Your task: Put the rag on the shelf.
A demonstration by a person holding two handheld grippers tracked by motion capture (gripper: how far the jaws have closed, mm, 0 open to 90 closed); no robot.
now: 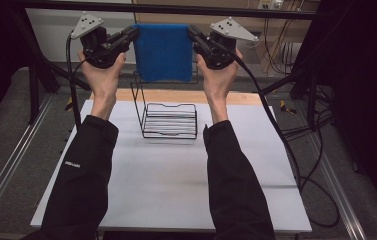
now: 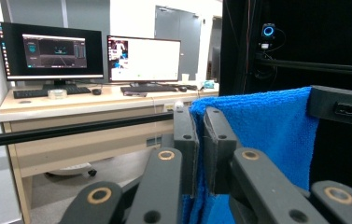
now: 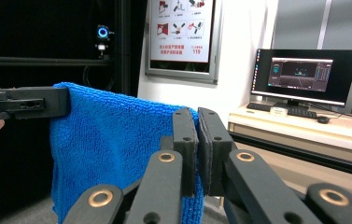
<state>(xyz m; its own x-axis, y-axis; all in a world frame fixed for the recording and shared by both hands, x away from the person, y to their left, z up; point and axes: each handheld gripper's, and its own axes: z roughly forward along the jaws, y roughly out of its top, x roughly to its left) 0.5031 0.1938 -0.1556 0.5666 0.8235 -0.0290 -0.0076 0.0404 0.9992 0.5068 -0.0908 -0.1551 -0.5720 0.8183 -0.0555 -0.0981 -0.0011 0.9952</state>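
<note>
A blue towel (image 1: 163, 52) hangs flat in the air, stretched between both grippers above the far end of the table. My left gripper (image 1: 135, 33) is shut on its upper left corner, and my right gripper (image 1: 192, 34) is shut on its upper right corner. In the left gripper view the towel (image 2: 267, 126) is pinched between the jaws (image 2: 200, 140), with the other gripper (image 2: 341, 105) on its far corner. In the right gripper view the towel (image 3: 113, 144) hangs from the closed jaws (image 3: 198, 140). A black wire rack (image 1: 168, 119) stands on the table below the towel.
The white table (image 1: 166, 175) has a wooden strip (image 1: 176, 96) along its far edge. Cables (image 1: 296, 150) trail off the right side. A black frame bar (image 1: 176, 9) crosses overhead. Desks with monitors (image 2: 52, 51) stand beyond the table.
</note>
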